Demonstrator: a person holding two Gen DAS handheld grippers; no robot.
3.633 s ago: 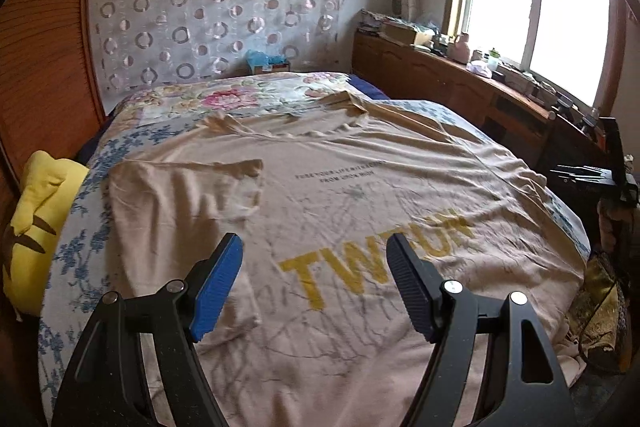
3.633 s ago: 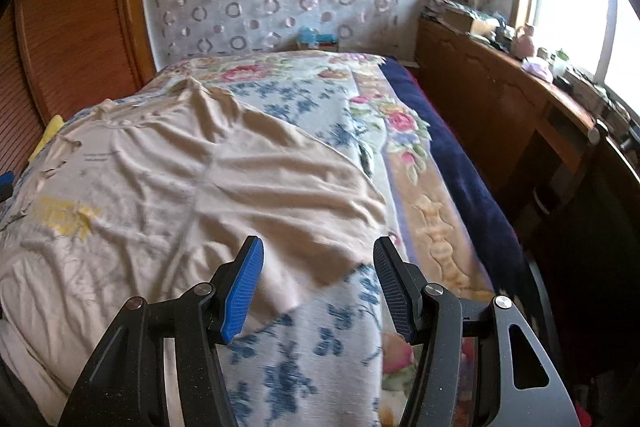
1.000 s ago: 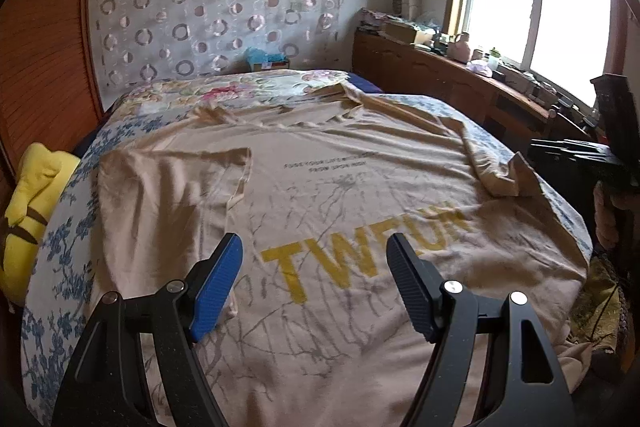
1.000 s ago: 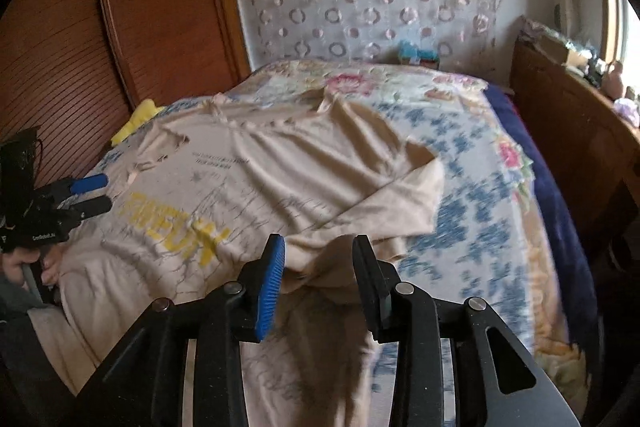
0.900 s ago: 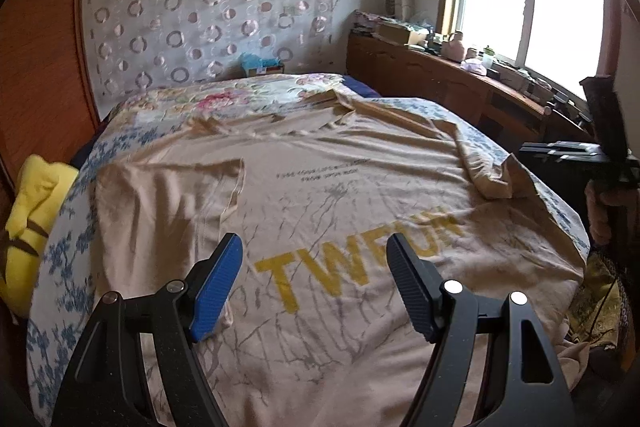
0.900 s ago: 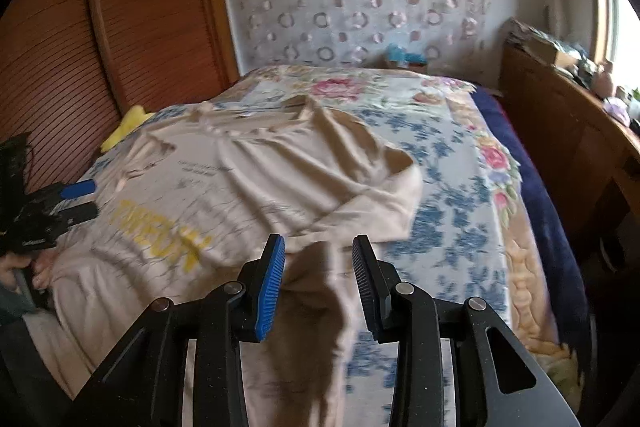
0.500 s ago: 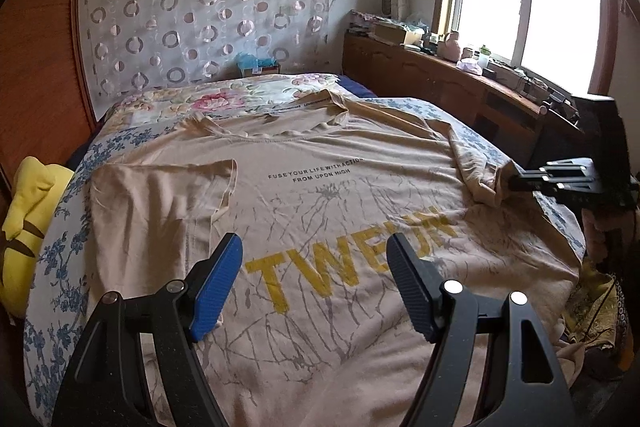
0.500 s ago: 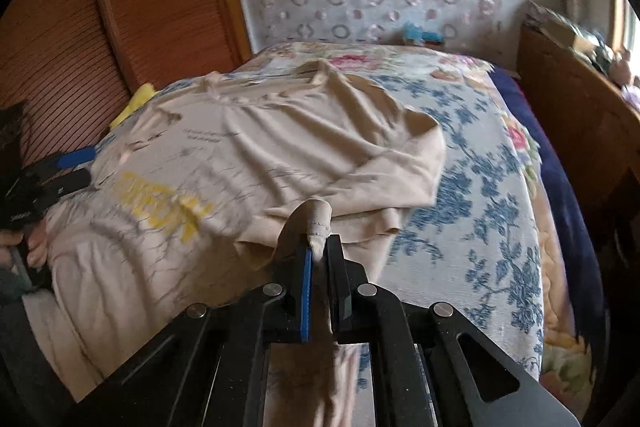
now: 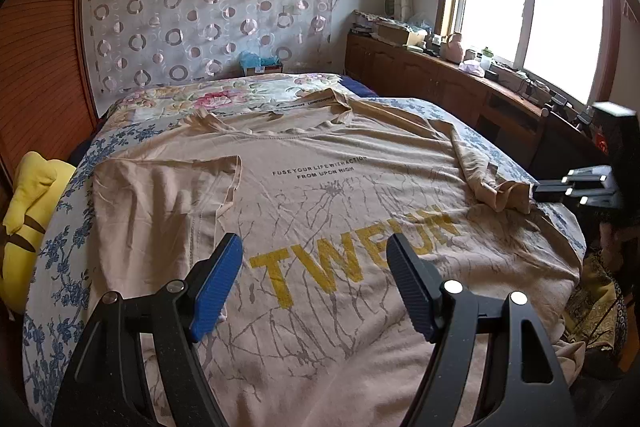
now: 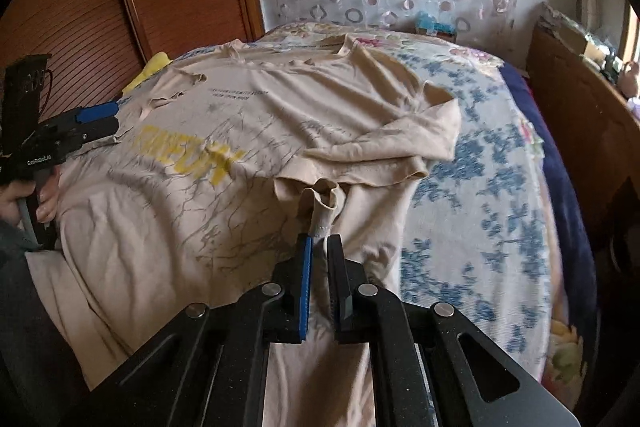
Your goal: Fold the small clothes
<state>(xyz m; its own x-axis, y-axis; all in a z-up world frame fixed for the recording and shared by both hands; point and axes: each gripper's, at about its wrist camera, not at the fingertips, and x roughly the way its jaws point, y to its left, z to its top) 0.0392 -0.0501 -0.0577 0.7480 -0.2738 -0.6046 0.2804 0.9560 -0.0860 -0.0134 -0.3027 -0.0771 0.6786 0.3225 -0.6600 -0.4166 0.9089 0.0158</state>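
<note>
Beige cotton T-shirt with yellow lettering (image 9: 320,211) lies spread face-up over the bed with the blue floral cover (image 9: 60,251), its left sleeve folded onto the chest. The right claw (image 10: 319,247) is narrow, its jaws pinching the bunched right sleeve (image 10: 322,211) near the bed's right edge. The left claw (image 9: 314,267) hangs wide over the shirt's lower left part, holding nothing.

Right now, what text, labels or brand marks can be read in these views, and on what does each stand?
"FUSE YOUR LIFE WITH ACTION / FROM UPON HIGH": small dark print on the T-shirt chest.
"TWFUN", as far as folds allow: large yellow letters below it.
"GenRobot.AI": white mark on the left tool body.
Neckline print: too small to read.
</note>
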